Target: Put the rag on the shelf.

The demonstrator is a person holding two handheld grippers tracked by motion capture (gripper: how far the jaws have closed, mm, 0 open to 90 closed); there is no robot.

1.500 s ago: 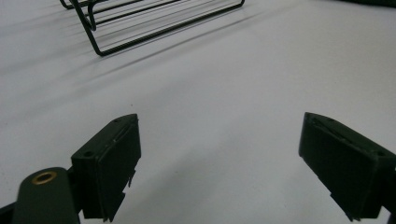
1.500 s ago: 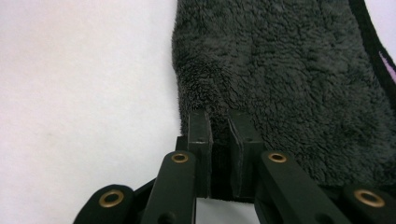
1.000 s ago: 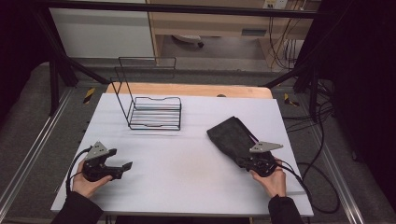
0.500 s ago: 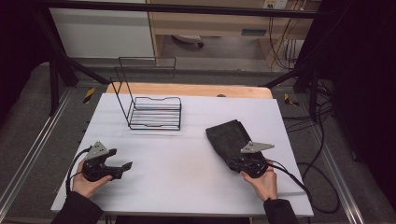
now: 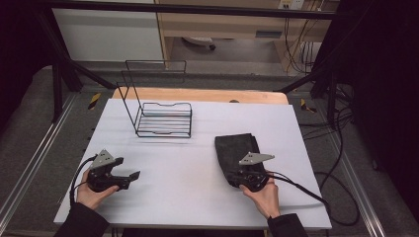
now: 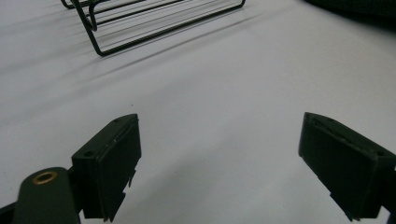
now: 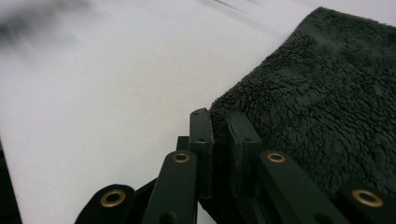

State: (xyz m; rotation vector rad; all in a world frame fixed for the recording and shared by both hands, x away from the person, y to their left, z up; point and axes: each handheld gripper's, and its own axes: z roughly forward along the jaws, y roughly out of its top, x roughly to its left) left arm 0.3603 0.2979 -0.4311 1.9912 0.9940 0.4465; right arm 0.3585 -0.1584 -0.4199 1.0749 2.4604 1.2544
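Right tool [image 5: 242,174] clamping dark towel [image 5: 236,148] edge, dragging it leftward across worktop [image 5: 197,187] toward frame centre (left tool [image 5: 129,177] gaping, idle); repositioning underway.

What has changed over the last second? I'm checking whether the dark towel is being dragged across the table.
The right gripper, its jaws shut on the near edge of the dark fleecy folded towel, has slid left across the white table, pulling the towel with it. The left gripper, jaws open, and the black wire rack stayed as they were.
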